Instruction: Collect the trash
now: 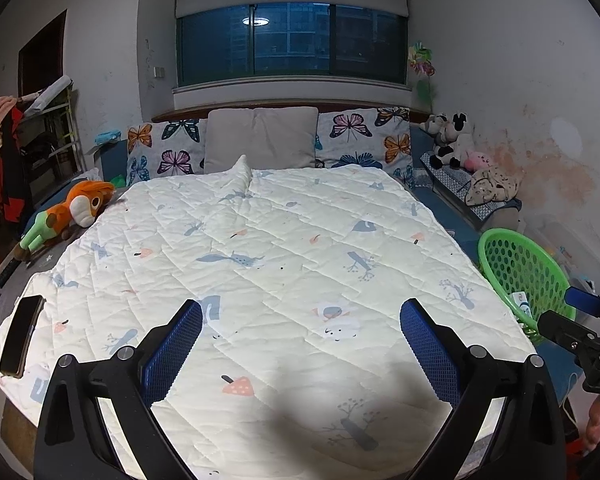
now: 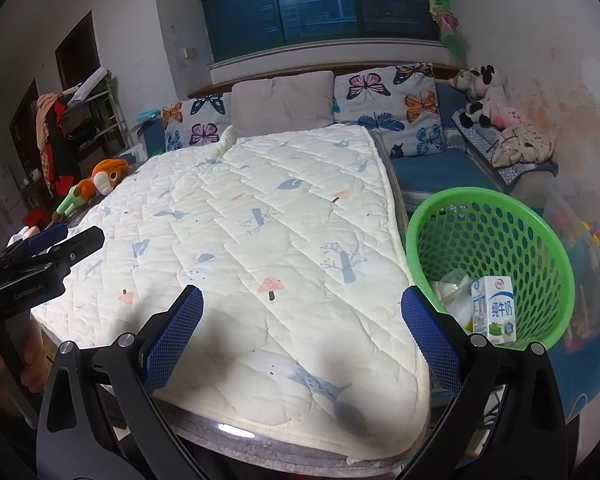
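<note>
Right wrist: milk carton [image 2: 494, 309] inside green basket [image 2: 420, 236]

Both wrist views low over the bed foot, facing the window, sharing quilt [image 1: 284, 240] and green basket [image 2: 488, 220]

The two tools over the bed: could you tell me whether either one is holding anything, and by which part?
Nothing is held. The left tool and the right tool are both open over the quilt, with nothing between their fingers.
</note>
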### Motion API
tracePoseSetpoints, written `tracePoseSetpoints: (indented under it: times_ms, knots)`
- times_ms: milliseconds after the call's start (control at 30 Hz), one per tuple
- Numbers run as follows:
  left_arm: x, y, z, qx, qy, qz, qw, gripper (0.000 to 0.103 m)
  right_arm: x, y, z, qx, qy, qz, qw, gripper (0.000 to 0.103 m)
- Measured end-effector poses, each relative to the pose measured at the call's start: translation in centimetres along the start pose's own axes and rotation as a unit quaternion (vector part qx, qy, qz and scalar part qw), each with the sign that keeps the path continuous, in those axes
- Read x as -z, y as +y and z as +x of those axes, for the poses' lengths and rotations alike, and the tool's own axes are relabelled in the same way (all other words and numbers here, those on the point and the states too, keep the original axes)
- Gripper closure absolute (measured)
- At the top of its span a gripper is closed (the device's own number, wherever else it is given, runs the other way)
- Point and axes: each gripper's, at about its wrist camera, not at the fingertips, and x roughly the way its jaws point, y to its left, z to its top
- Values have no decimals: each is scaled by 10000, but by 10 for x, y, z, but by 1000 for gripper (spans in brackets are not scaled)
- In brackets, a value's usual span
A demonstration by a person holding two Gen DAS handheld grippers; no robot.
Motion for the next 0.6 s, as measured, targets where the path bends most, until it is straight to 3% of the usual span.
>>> tracePoseSetpoints:
  times_ms: [600]
  knots:
    - [3, 2, 2, -3, 19, -11, 10000, 7, 2, -1, 4, -37, 41, 57, 10000, 4]
